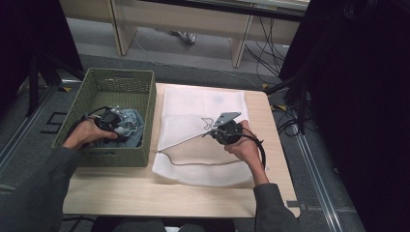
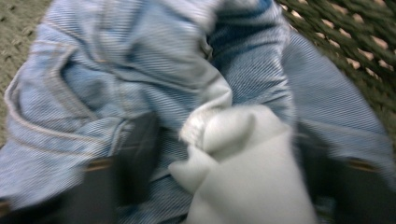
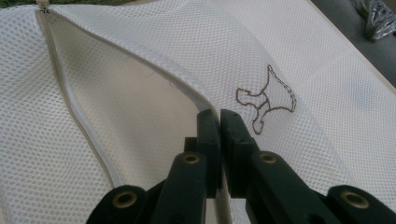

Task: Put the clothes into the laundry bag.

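A light-blue denim garment with a white lining lies bunched in the green woven basket. My left gripper reaches down into the basket. Its blurred jaws stand apart on either side of the bunched cloth. A white mesh laundry bag with a brown stitched emblem lies flat on the table. My right gripper is shut on the upper edge of the bag's zip opening and holds that edge raised, so the mouth gapes.
The wooden table carries the basket at the left and the bag in the middle. Cables run over the floor off the right edge. Table legs stand beyond the far edge.
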A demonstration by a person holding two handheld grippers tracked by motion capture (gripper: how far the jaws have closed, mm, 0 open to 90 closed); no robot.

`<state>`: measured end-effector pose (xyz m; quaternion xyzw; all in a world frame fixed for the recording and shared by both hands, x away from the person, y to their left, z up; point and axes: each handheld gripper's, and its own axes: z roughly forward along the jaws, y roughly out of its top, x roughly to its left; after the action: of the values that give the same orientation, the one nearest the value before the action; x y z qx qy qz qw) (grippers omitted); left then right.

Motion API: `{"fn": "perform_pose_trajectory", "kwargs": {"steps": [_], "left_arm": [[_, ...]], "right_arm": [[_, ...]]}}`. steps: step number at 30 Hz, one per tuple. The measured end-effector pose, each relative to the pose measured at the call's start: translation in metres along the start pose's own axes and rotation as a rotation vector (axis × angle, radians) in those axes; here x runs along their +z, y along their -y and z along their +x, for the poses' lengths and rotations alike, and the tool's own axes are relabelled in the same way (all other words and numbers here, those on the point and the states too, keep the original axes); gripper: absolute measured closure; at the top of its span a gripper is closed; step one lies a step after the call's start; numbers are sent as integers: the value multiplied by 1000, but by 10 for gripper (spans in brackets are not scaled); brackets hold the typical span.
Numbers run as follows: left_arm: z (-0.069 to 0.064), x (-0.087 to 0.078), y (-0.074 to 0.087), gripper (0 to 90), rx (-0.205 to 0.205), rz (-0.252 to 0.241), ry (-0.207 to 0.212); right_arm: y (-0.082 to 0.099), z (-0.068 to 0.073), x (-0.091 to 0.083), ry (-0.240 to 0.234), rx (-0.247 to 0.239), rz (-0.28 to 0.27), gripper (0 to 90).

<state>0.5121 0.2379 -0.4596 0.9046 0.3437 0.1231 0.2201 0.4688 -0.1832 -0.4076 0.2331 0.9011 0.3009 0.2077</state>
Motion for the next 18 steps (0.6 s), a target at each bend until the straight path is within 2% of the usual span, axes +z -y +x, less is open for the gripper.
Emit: {"fn": "perform_pose_trajectory", "kwargs": {"steps": [1, 2, 3, 4, 5, 6, 7, 9, 11, 12, 13, 15, 16, 17, 18], "left_arm": [[2, -2, -1, 562, -7, -8, -26], [3, -3, -1, 611, -22, -22, -53], [4, -3, -1, 654, -52, -45, -91], [5, -4, -1, 675, -75, -63, -142], [7, -3, 0, 683, -102, -102, -188], [10, -3, 0, 683, -143, -112, -188], [12, -3, 1, 673, -169, -118, -164], [14, -5, 1, 580, -183, -98, -106], [12, -7, 1, 411, -201, -105, -85], [12, -10, 1, 325, -196, -83, -54], [12, -13, 1, 262, -182, -68, -45], [10, -16, 4, 180, -148, -76, -98], [10, -18, 5, 151, -126, -58, -109], [9, -19, 6, 150, -126, -65, -126], [9, -21, 7, 145, -112, -56, -127]], "right_arm": [[0, 0, 0, 1, 5, 0, 874], [0, 1, 0, 1, 6, 1, 874], [0, -1, 1, -3, -12, -4, 874], [0, -1, 1, -1, -13, -7, 874], [0, -1, 1, 0, -12, -5, 874], [0, -1, 1, 0, -5, -3, 874], [0, -1, 1, -1, -5, -2, 874], [1, -1, 0, -6, 4, 2, 874], [1, -1, 1, -9, 10, 3, 875], [1, -1, 1, -6, 4, 3, 874], [2, -1, 1, -7, 5, 7, 874], [2, -1, 1, -6, 11, 8, 874], [2, -1, 1, -7, 6, 5, 874], [2, -1, 1, -6, 11, 9, 874], [2, 0, 1, -5, 28, 15, 873]]}}
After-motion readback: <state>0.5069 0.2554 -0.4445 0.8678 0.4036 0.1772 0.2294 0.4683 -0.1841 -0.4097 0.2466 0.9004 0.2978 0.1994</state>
